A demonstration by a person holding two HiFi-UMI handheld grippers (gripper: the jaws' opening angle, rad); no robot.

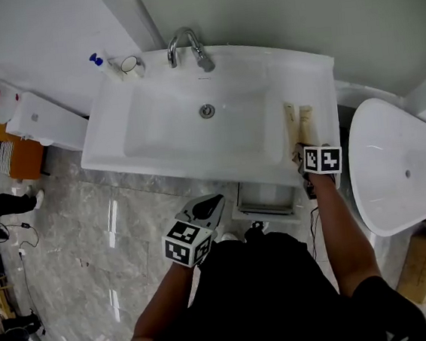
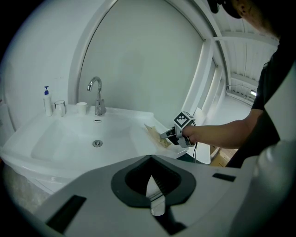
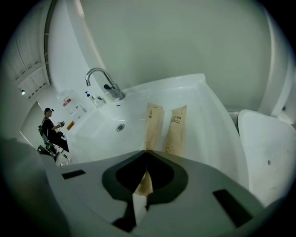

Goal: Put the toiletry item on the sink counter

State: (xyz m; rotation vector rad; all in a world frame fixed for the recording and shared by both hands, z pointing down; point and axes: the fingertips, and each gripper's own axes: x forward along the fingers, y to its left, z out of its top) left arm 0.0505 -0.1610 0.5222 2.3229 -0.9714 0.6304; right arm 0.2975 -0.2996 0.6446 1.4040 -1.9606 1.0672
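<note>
Two brown paper toiletry packets lie side by side on the right ledge of the white sink counter (image 1: 317, 79). In the right gripper view the left packet (image 3: 154, 124) runs away from me and the right packet (image 3: 177, 129) lies beside it. My right gripper (image 3: 146, 151) is shut on the near end of the left packet, with brown paper showing between the jaws. In the head view that gripper (image 1: 300, 152) sits at the packets' (image 1: 291, 122) near ends. My left gripper (image 1: 204, 211) hangs in front of the counter, below its edge, shut and holding nothing (image 2: 150, 157).
A chrome faucet (image 1: 189, 47) stands at the back of the basin, with a pump bottle (image 1: 102, 64) and a cup (image 1: 132, 65) at the back left. A white rounded fixture (image 1: 398, 169) stands right of the counter, with a cardboard box (image 1: 423, 265) near it. A white cabinet (image 1: 45, 119) is on the left.
</note>
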